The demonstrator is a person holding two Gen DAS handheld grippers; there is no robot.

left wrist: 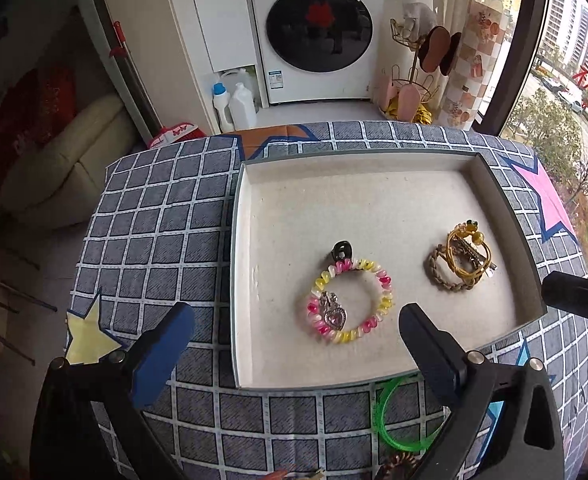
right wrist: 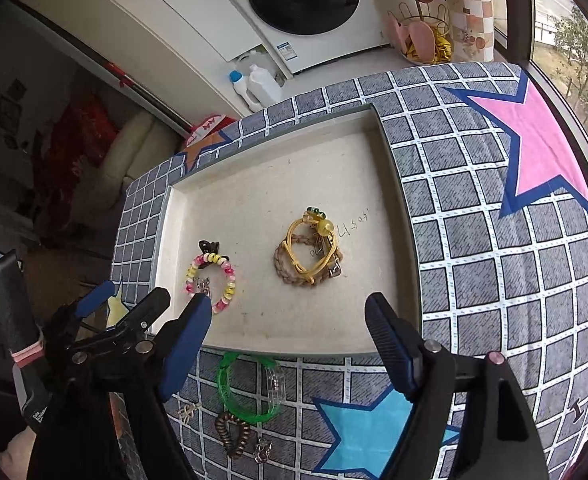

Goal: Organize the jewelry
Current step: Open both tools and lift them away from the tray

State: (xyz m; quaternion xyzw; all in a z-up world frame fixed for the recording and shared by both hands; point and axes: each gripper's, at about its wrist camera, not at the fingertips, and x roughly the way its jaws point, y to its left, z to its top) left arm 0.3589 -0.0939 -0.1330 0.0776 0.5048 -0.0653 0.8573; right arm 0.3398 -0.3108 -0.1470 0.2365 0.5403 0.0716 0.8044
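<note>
left wrist: above, facing down | right wrist: same | shared: tray [left wrist: 250, 184] [right wrist: 389, 152]

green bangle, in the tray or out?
Out. The green bangle lies on the checked cloth just outside the tray's near wall, beside a brown coil hair tie.

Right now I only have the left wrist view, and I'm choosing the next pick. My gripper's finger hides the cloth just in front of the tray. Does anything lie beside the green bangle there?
Observer: Yes. A clear plastic clip lies on the checked cloth, overlapping the right edge of the green bangle.
Operator: Is there anything else near the brown coil at the bottom of my picture?
Observer: A small metal charm lies just right of the brown coil hair tie, and a second small charm lies to the left of the bangle.
</note>
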